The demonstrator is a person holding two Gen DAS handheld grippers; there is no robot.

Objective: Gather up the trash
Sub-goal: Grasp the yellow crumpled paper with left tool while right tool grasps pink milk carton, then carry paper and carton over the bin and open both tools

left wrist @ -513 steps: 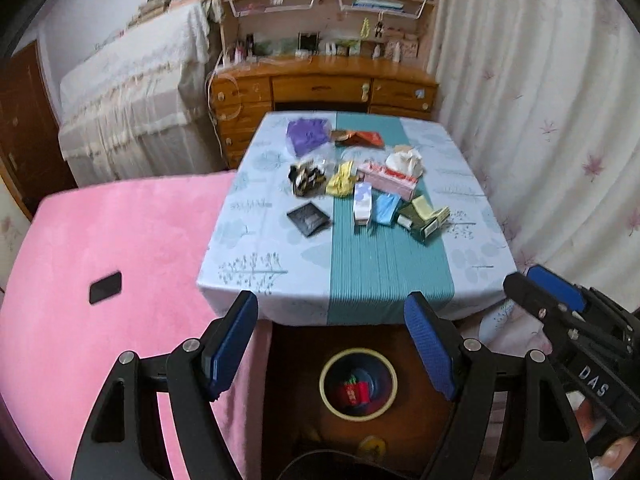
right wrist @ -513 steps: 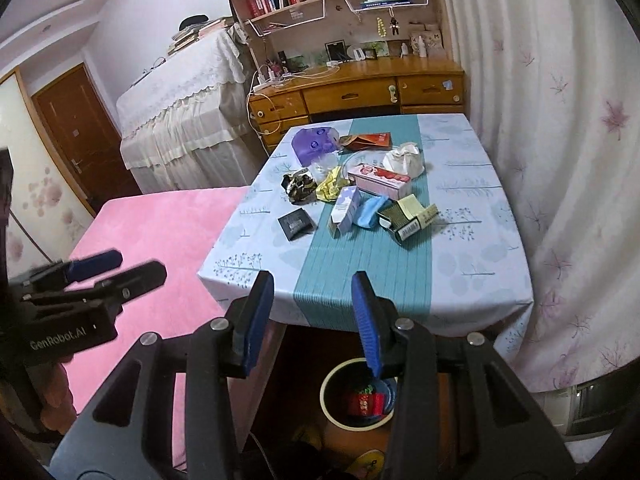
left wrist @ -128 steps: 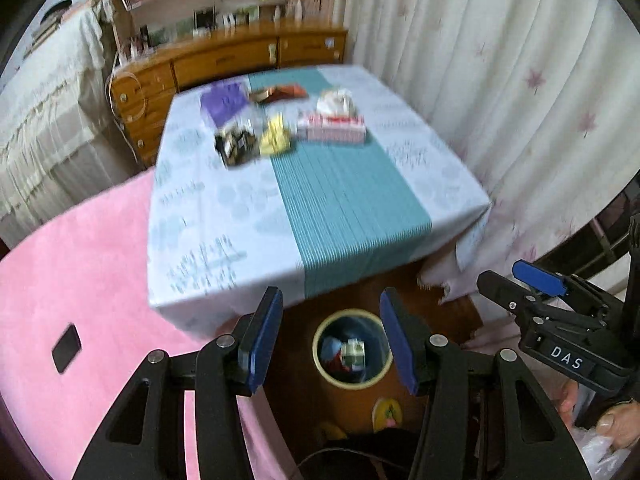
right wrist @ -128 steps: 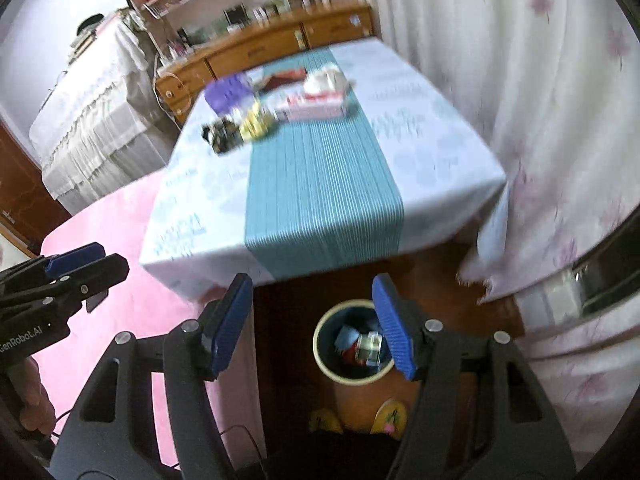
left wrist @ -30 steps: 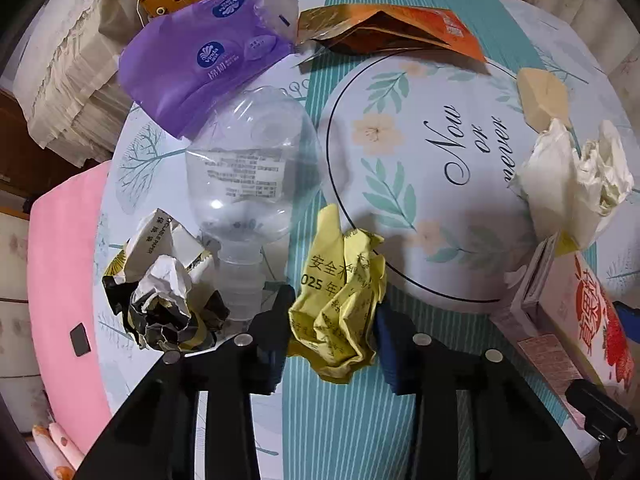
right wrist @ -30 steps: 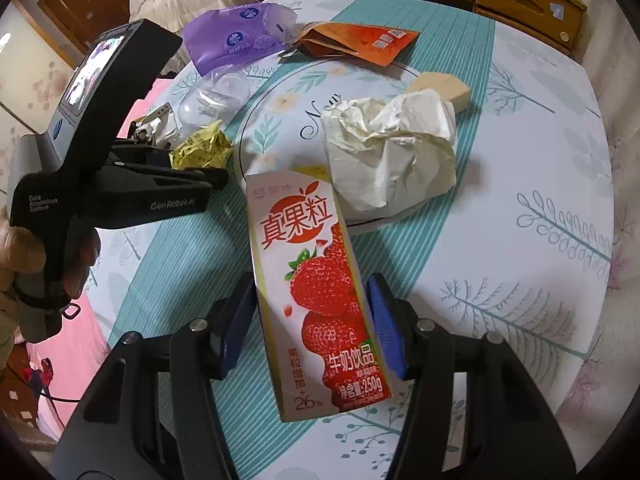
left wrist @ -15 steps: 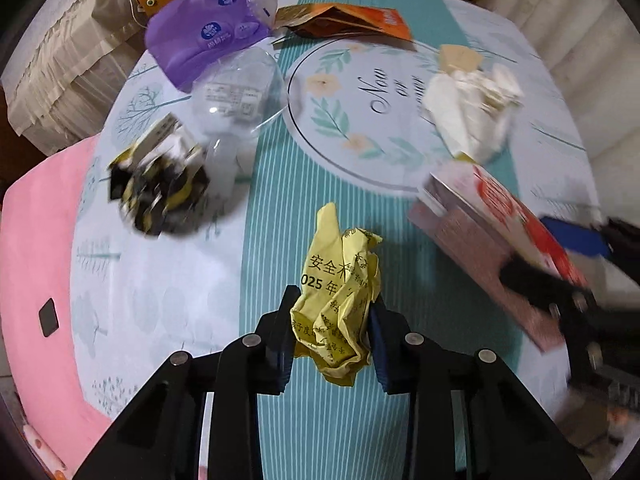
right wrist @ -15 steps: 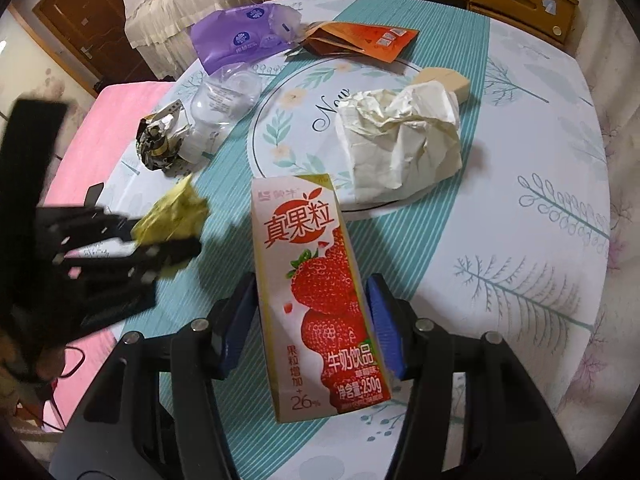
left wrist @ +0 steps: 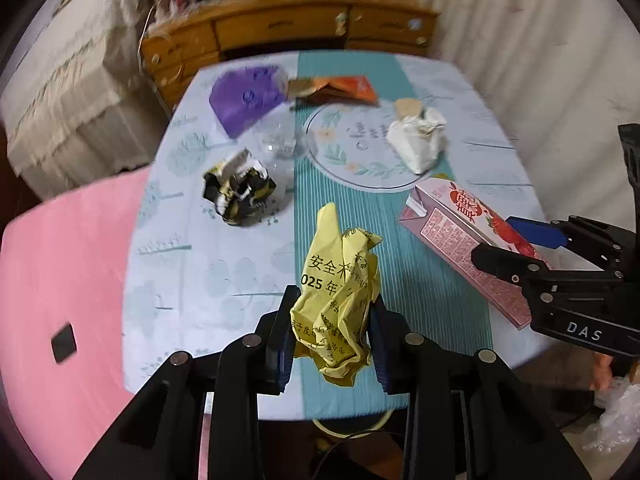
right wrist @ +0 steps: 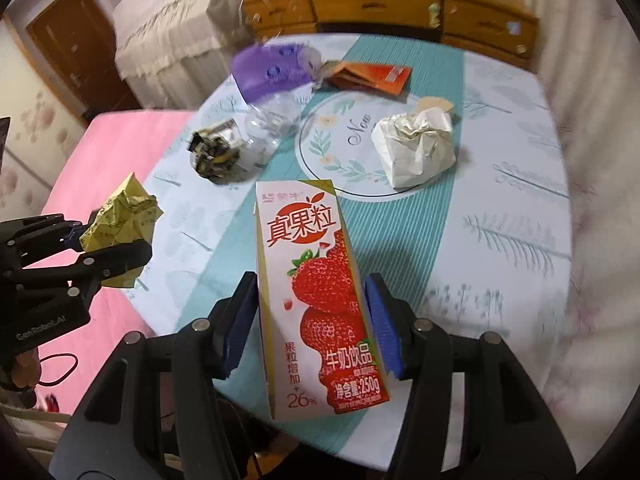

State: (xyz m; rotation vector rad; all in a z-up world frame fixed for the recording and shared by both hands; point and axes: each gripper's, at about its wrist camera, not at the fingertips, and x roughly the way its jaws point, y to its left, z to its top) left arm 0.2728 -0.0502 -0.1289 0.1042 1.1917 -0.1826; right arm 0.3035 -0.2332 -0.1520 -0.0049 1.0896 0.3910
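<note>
My left gripper [left wrist: 331, 340] is shut on a crumpled yellow paper [left wrist: 340, 280] and holds it above the near end of the table [left wrist: 180, 272]. My right gripper [right wrist: 310, 320] is shut on a pink strawberry milk carton [right wrist: 312, 264], lifted off the cloth. In the left wrist view the carton [left wrist: 452, 232] and the right gripper [left wrist: 520, 248] show at the right. The right wrist view has the left gripper [right wrist: 92, 240] with the yellow paper [right wrist: 124, 208] at the left. Below the table's near edge, part of a yellow bin rim [left wrist: 352, 434] shows.
On the table lie a black-and-yellow crumpled wrapper [left wrist: 238, 192], a clear plastic bottle [left wrist: 278, 142], a purple pack [left wrist: 244, 98], an orange packet [left wrist: 344, 88] and a white crumpled paper [left wrist: 418, 142]. A pink surface [left wrist: 60, 260] lies left, curtains right, a wooden desk [left wrist: 280, 28] behind.
Both grippers have risen and drawn back toward the table's near edge. The yellow paper left its spot beside the bottle, and the carton came up off the cloth.
</note>
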